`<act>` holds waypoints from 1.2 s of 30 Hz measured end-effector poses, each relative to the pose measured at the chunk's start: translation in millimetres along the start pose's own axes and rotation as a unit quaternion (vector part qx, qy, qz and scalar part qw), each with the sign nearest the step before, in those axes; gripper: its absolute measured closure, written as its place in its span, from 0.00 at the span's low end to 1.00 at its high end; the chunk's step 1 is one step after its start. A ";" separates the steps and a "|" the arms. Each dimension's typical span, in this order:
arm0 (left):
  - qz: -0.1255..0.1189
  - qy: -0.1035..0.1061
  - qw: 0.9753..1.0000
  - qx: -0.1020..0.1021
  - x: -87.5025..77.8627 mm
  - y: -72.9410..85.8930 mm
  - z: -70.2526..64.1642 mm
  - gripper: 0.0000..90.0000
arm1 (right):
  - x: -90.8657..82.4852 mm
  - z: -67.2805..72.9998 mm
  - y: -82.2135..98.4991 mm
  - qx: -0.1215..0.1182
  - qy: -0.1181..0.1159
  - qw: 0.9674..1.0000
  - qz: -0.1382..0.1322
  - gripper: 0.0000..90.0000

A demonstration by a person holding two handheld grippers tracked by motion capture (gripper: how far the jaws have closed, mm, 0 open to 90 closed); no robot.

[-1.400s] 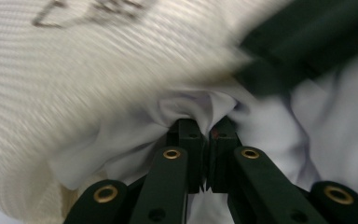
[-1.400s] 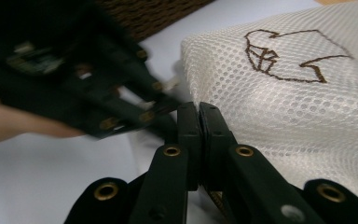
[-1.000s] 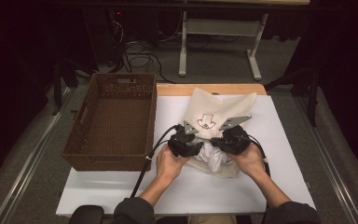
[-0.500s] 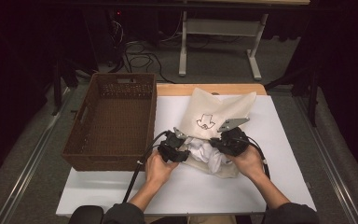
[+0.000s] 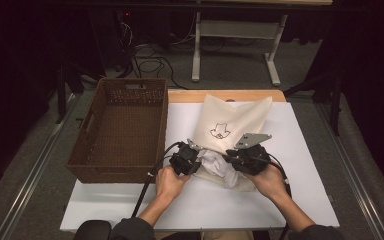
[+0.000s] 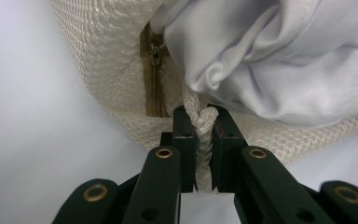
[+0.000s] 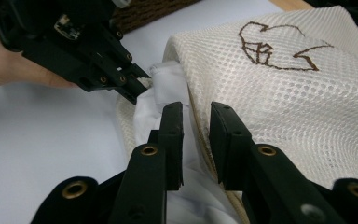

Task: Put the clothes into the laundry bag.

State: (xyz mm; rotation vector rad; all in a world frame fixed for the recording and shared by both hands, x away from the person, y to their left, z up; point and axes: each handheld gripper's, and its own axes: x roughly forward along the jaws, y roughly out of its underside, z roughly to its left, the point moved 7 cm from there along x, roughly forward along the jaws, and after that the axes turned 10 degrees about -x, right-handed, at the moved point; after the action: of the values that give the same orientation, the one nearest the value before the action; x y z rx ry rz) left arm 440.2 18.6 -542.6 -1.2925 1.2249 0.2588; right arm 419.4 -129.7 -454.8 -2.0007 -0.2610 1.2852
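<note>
The mesh bag [image 5: 235, 125] lies on the white table [image 5: 305, 190], right of the basket [image 5: 120, 130]. The left gripper [image 6: 198, 140], jaws just closing, clamps the bag's edge. The right gripper [image 7: 196, 140], jaws just opening, straddles the bag's rim beside the white cloth [image 7: 168, 93] without pressing on it.

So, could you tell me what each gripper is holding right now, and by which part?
The left gripper pinches the mesh bag by its bunched opening edge, beside the zipper. The right gripper straddles the bag's rim, jaws just opened, holding nothing.
</note>
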 end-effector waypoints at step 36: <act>-0.030 0.029 0.999 0.017 -30.2 7.1 -10.4 0.92 | 56.3 15.9 29.2 -0.037 0.020 0.995 0.086 1.00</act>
State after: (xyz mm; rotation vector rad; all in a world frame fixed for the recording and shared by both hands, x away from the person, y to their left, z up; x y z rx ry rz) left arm 417.1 26.4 -520.7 -1.3121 1.2332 0.1570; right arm 426.8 -113.5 -517.7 -2.1469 -0.1202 1.3580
